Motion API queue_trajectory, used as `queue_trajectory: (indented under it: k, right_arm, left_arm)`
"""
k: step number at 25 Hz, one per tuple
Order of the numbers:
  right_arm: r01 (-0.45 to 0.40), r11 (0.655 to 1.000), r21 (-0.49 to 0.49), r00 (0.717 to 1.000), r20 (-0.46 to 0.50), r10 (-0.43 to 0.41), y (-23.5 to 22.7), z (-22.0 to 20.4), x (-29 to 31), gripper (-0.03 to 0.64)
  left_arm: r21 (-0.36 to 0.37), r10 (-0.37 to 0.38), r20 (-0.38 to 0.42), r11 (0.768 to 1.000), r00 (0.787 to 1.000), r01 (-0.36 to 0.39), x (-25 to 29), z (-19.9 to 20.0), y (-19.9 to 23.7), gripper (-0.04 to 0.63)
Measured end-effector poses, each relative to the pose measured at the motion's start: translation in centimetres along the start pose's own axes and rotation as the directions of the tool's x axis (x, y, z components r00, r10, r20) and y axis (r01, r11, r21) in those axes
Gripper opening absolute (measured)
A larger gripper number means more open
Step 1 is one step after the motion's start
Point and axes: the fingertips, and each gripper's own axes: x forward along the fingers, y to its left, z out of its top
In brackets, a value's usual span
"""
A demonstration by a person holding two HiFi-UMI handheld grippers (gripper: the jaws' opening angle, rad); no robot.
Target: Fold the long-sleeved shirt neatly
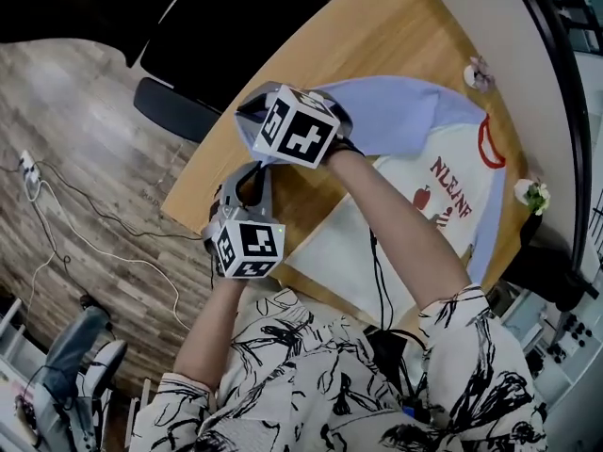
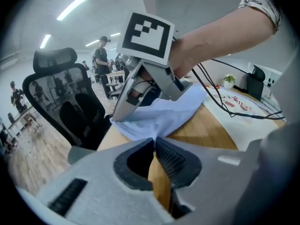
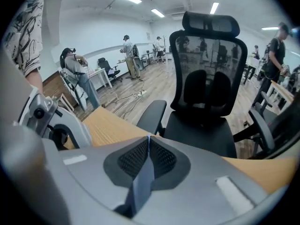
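Closest to the head camera, the person's black-and-white patterned top (image 1: 358, 384) fills the lower edge and cuts off the near hem of the shirt (image 1: 443, 153). The shirt lies flat on the wooden table (image 1: 377, 36). It has a white body, red neck trim, a red print and light-blue sleeves. The right forearm (image 1: 396, 224) crosses the print, so the lettering is only partly readable.

Left gripper (image 2: 153, 142): the jaws are closed, and their tips pinch the edge of the light-blue sleeve (image 2: 159, 114). Only a sliver of fabric sits at the tips; bare table shows between the pads lower down.

Right gripper (image 3: 148, 144): the jaws are clamped on a strip of the same blue fabric, which runs down between the ribbed pads (image 3: 161, 158).

In the head view the marker cubes (image 1: 297, 125) cover both sets of jaws, so neither grip can be checked there. The sleeve is bunched near the table's left edge, beneath the right gripper. The second sleeve runs along the shirt's right side and is partly hidden. A black office chair (image 3: 208, 97) stands just beyond the table edge. Background figures are too small to describe.
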Motion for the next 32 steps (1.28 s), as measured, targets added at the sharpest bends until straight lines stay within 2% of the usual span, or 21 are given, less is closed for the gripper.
queue_trajectory:
  k: [3,7,10,14,18,23,25,29,32]
  right_arm:
    - [0.076,0.996,0.044,0.992,0.097,-0.08,-2.5,3.8,-2.7,0.021]
    - [0.154,0.982,0.107,0.963,0.206,-0.174,-5.5,8.5,-7.7,0.02]
    - [0.206,0.965,0.161,0.933,0.267,-0.243,-7.2,9.7,-11.2,0.021]
    - [0.279,0.922,0.267,0.867,0.344,-0.362,-9.4,9.7,-17.5,0.02]
    - [0.325,0.881,0.343,0.791,0.412,-0.452,-9.5,7.4,-26.0,0.02]
    - [0.385,0.817,0.429,0.685,0.461,-0.564,-8.5,1.6,-37.0,0.02]
    - [0.408,0.794,0.451,0.649,0.469,-0.599,-7.6,-1.2,-40.9,0.02]
    - [0.425,0.744,0.515,0.565,0.491,-0.663,-5.2,-7.2,-48.0,0.02]
    - [0.438,0.707,0.556,0.516,0.489,-0.703,-3.5,-11.7,-52.4,0.02]
  left_arm:
    - [0.001,0.061,0.07,0.998,0.996,-0.062,-1.5,3.3,3.6,0.021]
    - [0.028,0.106,0.139,0.993,0.985,-0.111,-3.5,8.5,7.7,0.022]
    - [0.07,0.095,0.181,0.992,0.979,-0.109,-4.5,12.3,8.3,0.021]
    - [0.084,0.041,0.292,0.994,0.955,-0.068,-5.6,18.3,7.2,0.021]
    - [0.067,-0.025,0.429,0.998,0.903,-0.004,-6.7,24.8,2.3,0.021]
    - [0.122,-0.155,0.527,0.987,0.835,0.105,-7.1,31.8,-7.3,0.021]
    - [0.14,-0.179,0.543,0.983,0.821,0.122,-7.1,33.6,-11.1,0.021]
    - [0.157,-0.21,0.556,0.977,0.804,0.147,-7.3,36.1,-18.5,0.021]
    - [0.18,-0.243,0.562,0.969,0.79,0.17,-7.5,37.7,-24.2,0.021]
